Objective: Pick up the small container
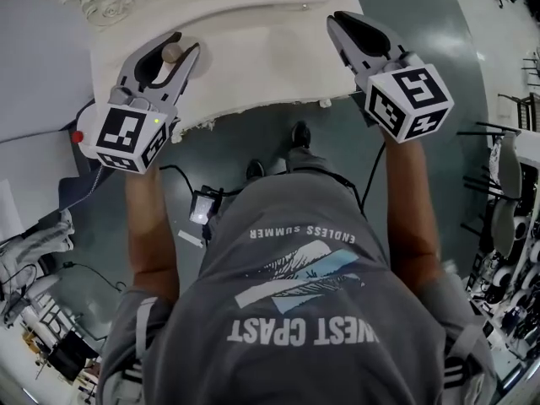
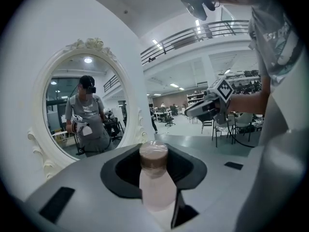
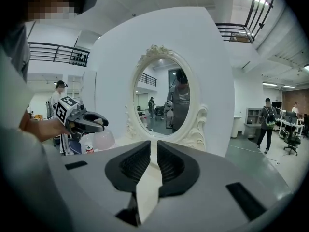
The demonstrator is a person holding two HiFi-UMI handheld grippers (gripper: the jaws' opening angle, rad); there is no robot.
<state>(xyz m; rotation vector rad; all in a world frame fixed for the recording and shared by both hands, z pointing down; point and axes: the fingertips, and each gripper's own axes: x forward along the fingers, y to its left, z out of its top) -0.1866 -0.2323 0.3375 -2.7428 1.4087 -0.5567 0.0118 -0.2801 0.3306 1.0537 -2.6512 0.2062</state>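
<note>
Both bare forearms are stretched out in front of the person, elbows tucked by the grey T-shirt, each hand carrying its tool over the white dressing table [image 1: 253,53]. The left gripper [image 1: 177,47] reaches out over the table's left part and points towards the oval mirror [image 3: 166,98]. Its marker cube sits close to the table's near edge. Look between those jaws: they're clamped on the small container [image 2: 154,178], a pale little bottle with a brown cap, pinched at the body with the cap standing just proud of the fingertips. From above, only that round cap peeks out between the two grey fingers. I can't tell whether its base touches the table top.

Over on the other side, the right gripper [image 1: 342,24] is held well apart from the left, angled slightly inwards over the table's right part. Its jaws are pressed together with nothing in them.
</note>
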